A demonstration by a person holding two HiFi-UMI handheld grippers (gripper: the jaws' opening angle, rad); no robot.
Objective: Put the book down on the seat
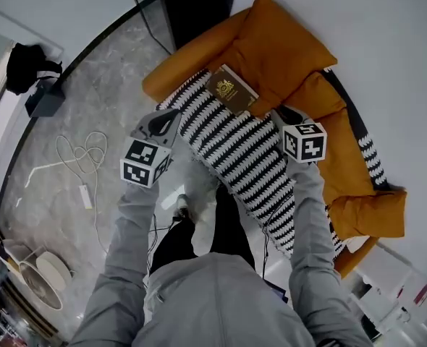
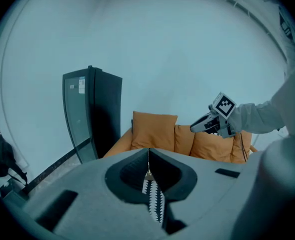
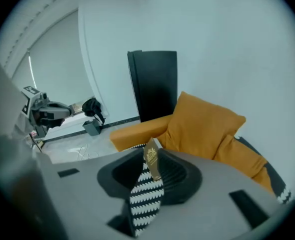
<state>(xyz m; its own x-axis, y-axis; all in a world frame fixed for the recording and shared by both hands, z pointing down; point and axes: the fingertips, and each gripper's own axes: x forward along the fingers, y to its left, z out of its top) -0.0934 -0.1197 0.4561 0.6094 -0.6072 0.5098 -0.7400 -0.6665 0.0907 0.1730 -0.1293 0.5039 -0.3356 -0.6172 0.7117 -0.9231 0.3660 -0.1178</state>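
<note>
"Head view, nearest first: how do the grippers stand?"

"The left gripper (image 1: 167, 117) has its jaws pressed together on nothing. The right gripper (image 1: 278, 114) has its jaws slightly apart, also empty. Both are near the striped seat cover (image 1: 235, 154)."

"And the book (image 1: 231, 89)?"

"Flat on that cover, beyond both grippers, just beside the orange cushions (image 1: 278, 49). It has a gold crest on a brown front; the lettering is too small to read."

"Further back?"

"A dark cabinet (image 2: 92, 114) with a small sticker (image 2: 81, 86), unreadable."
</note>
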